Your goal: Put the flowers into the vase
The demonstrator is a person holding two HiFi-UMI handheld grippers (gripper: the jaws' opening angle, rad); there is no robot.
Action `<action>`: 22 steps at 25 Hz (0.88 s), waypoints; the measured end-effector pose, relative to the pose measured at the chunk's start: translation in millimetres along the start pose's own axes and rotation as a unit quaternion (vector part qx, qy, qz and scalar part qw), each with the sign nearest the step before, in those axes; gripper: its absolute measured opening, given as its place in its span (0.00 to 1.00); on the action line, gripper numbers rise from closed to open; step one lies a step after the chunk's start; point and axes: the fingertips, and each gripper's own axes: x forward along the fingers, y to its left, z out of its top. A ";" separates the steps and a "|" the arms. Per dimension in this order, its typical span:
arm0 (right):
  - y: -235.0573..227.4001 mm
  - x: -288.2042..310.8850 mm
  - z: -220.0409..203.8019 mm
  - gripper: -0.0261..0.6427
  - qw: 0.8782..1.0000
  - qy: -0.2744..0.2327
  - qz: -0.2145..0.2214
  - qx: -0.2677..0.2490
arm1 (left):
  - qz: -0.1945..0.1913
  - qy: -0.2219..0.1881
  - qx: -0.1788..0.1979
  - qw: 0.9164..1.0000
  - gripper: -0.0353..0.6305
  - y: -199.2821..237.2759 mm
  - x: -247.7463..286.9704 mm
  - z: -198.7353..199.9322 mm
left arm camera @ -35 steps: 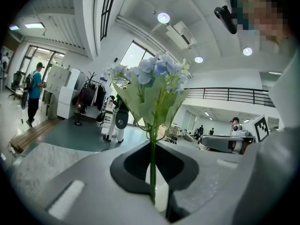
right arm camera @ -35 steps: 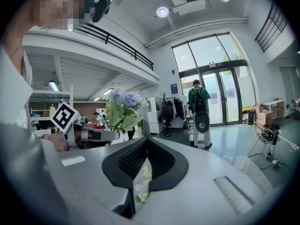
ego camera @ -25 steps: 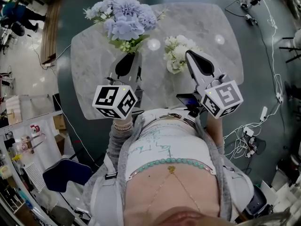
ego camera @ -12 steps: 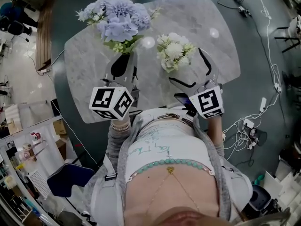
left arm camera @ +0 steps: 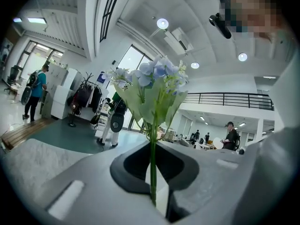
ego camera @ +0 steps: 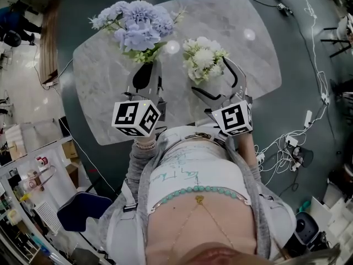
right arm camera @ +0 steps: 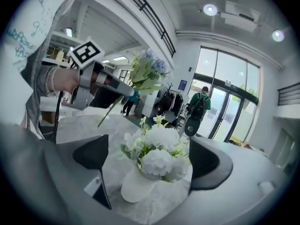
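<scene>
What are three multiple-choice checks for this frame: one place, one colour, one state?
1. Where is the white vase? A) on the floor B) on the marble table, between the right claw's jaws C) on a chair
2. What colour are the flowers in the left claw? A) red B) pale blue C) yellow
3. What is the right claw's state? A) shut on a stem B) shut, empty C) open
Answers: 1 B, the right gripper view shows it there. 2 B, pale blue blooms stand above its shut jaws. 3 C, its jaws, just opened, stand wide either side of the vase.
</scene>
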 end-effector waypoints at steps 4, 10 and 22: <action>-18.2 -15.3 6.4 0.87 0.995 -0.046 -0.016 0.088 | 0.004 -0.026 -0.008 1.000 0.09 5.9 12.3 -4.9; -28.4 -19.5 -28.9 0.86 0.988 -0.016 -0.022 0.151 | -0.007 -0.051 -0.034 0.998 0.09 6.0 28.6 -4.7; 12.8 16.1 -72.1 0.78 0.974 0.034 0.047 0.220 | -0.040 -0.080 -0.066 0.994 0.08 7.1 57.9 -6.6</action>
